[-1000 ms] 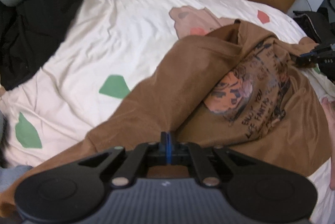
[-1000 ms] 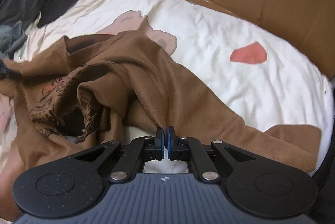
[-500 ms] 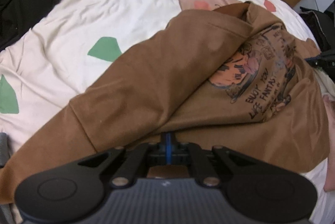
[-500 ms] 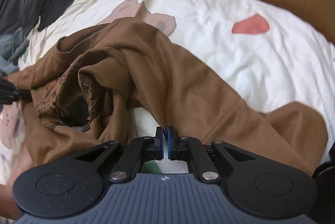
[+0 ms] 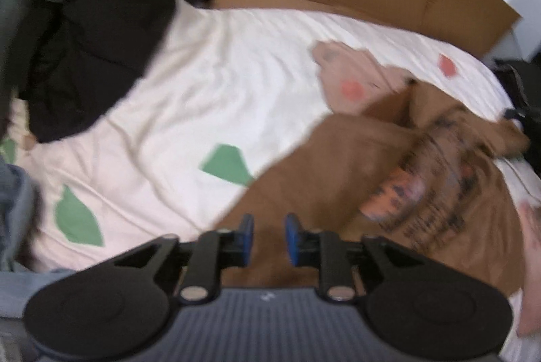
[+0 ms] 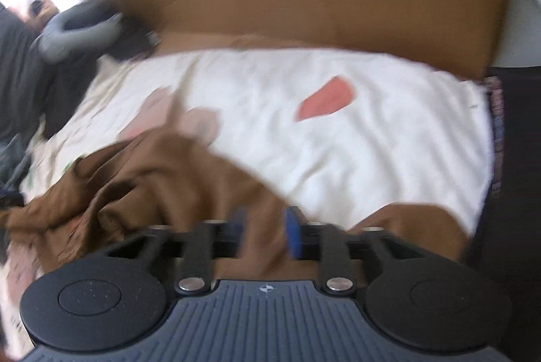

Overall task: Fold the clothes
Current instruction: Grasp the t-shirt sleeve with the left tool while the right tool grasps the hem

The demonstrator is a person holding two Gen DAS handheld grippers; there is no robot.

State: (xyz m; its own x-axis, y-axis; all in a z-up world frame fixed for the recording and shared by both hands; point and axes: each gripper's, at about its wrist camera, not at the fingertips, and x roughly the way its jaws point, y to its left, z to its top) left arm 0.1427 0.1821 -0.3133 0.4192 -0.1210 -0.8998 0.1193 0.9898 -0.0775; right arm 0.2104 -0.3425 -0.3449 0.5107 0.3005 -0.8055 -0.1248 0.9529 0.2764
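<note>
Low in both frames, the left gripper [image 5: 265,240] and right gripper [image 6: 265,236] have just opened, dropping the crumpled brown printed shirt [image 5: 338,165], so this fold looks laid down.

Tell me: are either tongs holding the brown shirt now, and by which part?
Neither. Left tongs and right tongs are open above the brown shirt.

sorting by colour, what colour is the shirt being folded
Brown, with an orange and black print on it; the shirt shows best in the left wrist view.

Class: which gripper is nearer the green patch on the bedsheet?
Left. The left gripper hovers open just below the green patch; the right gripper is across the brown shirt, near the red patch.
</note>
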